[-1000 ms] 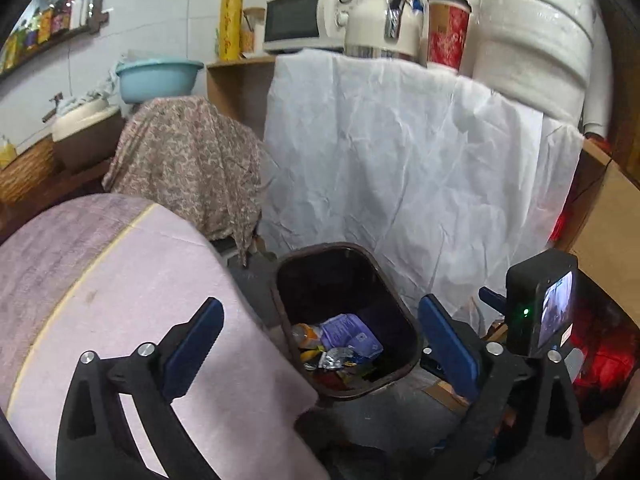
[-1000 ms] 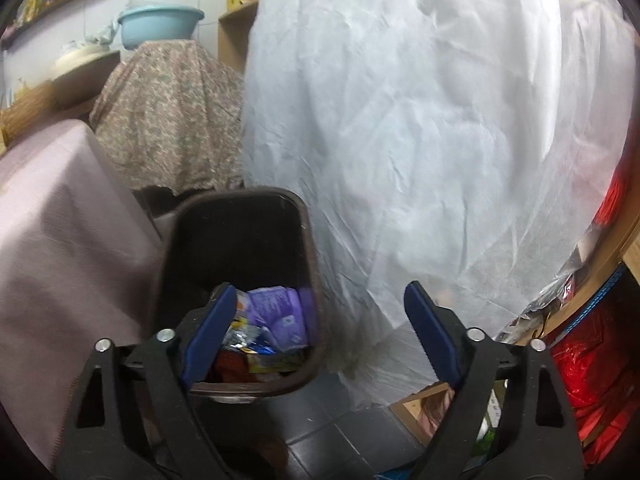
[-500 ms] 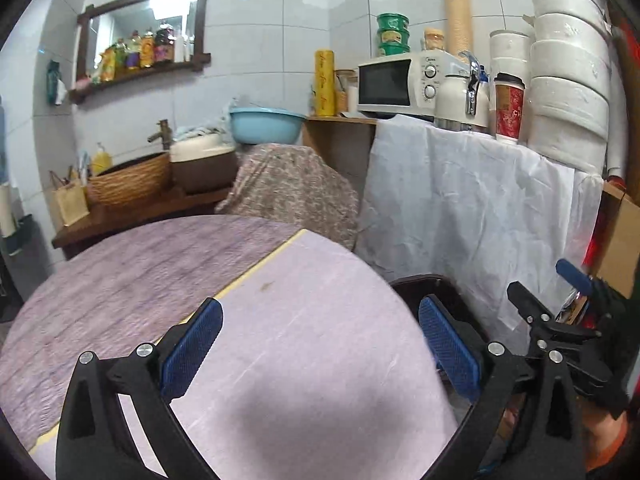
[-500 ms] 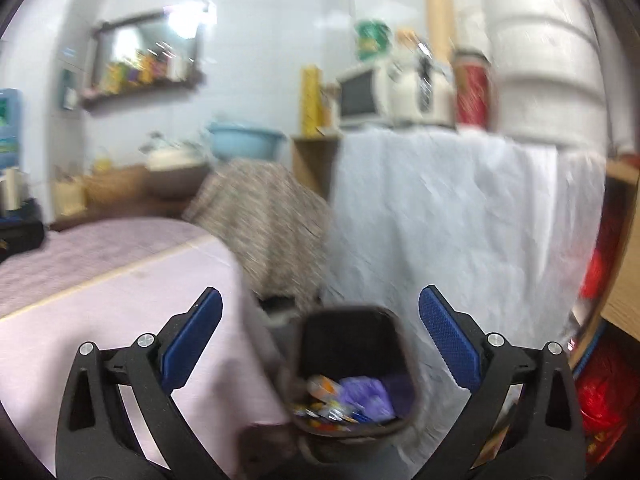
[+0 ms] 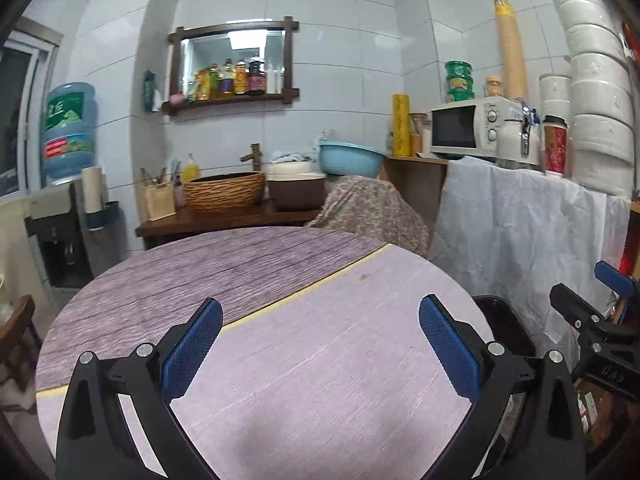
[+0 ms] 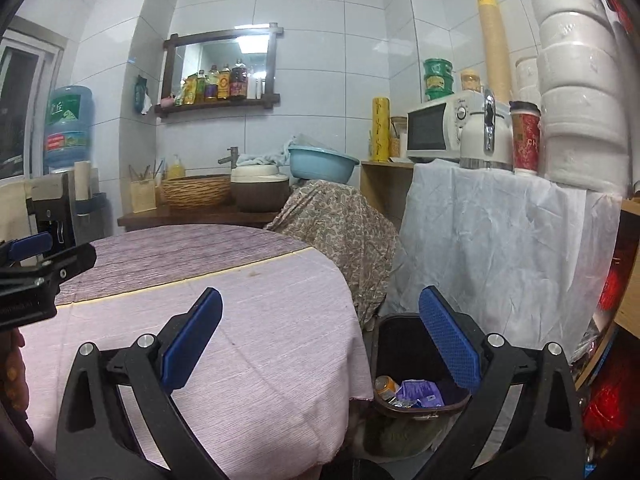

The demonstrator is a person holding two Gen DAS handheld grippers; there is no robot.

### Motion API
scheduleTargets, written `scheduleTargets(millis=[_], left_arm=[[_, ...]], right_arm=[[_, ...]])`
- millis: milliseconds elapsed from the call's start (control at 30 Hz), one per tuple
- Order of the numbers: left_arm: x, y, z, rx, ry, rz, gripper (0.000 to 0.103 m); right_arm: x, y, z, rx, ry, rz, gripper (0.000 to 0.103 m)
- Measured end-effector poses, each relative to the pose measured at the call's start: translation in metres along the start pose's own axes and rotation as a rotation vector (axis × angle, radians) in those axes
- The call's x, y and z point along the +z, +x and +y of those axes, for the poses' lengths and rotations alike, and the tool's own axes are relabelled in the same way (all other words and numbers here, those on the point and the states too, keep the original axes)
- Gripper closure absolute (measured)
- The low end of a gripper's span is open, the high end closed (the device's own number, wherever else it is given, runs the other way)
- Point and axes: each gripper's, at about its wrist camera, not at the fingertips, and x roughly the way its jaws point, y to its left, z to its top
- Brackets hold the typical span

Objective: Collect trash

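A dark brown trash bin (image 6: 404, 344) stands on the floor at the right edge of the round table (image 6: 248, 320). Inside it lie a purple wrapper (image 6: 420, 391), a small can (image 6: 386, 385) and other scraps. In the left wrist view only the bin's rim (image 5: 508, 316) shows past the table (image 5: 280, 320). My left gripper (image 5: 320, 354) hangs open over the tabletop, nothing between its blue pads. My right gripper (image 6: 320, 344) is open and empty too, above the table's edge and the bin. Each gripper appears at the side of the other's view.
A white sheet (image 6: 500, 240) covers a counter with a microwave (image 6: 436, 128), a kettle (image 6: 486, 136), a red cup (image 6: 525, 136) and stacked white containers. A patterned cloth (image 6: 340, 232) drapes something behind the table. A wooden shelf holds a wicker basket (image 5: 224, 192) and bowls.
Both grippers rose from over the bin and swung left toward the table. The bin slid to the lower right of both views, and the room's back wall came into sight.
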Motion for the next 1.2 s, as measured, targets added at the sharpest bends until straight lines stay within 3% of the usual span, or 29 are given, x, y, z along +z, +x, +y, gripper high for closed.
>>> scheduleTargets(millis=[300, 1200], left_arm=[[-0.002, -0.017, 0.021, 0.030, -0.093, -0.023, 0.005], [-0.002, -0.016, 0.034, 0.045, -0.106, -0.003, 0.005]], right_arm=[[-0.003, -0.014, 0.019, 0.048, -0.003, -0.006, 0.006], [-0.003, -0.015, 0.015, 0.059, 0.012, -0.016, 0.006]])
